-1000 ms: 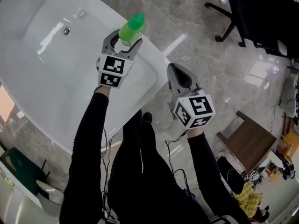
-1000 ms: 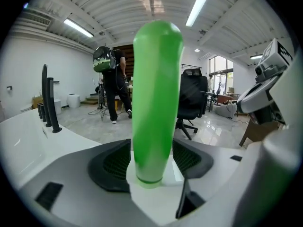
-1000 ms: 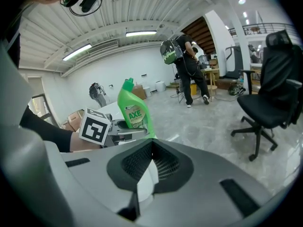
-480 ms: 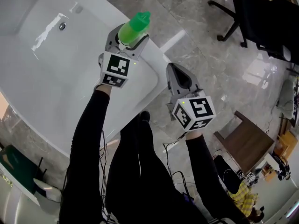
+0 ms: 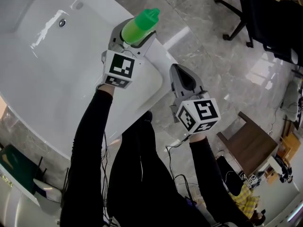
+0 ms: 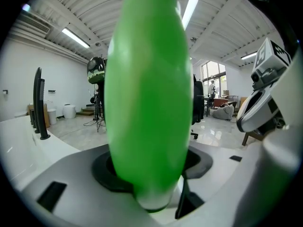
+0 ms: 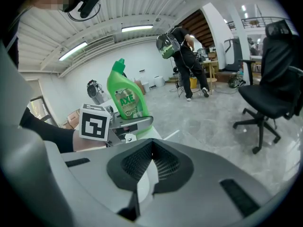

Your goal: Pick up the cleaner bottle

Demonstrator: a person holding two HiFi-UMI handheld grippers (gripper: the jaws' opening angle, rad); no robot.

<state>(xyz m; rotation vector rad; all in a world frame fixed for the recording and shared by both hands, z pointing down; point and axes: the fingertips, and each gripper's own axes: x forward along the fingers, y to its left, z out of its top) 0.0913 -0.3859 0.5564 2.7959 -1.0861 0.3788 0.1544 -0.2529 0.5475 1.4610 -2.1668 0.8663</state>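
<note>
A white surface (image 5: 71,79) with a moulded basin spreads beneath and to the left of the left tool (image 5: 135,36), its round drain (image 5: 62,23) well off to that tool's left. Grey stone floor (image 5: 203,37) lies under the right tool (image 5: 176,70), carrying a black office chair (image 5: 265,13) and a brown wooden table (image 5: 248,143) further right.

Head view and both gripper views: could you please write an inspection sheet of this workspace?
Surface: white sink, glossy.
Job's things: green cleaner bottle, upright in the left gripper.
Clutter: nothing seen.
Grippers: left gripper shut on the cleaner bottle; right gripper shut, empty, beside the sink's edge.
Cables: thin cables on the floor by the person's legs.
Surroundings: grey stone floor, black office chair, brown wooden table.
</note>
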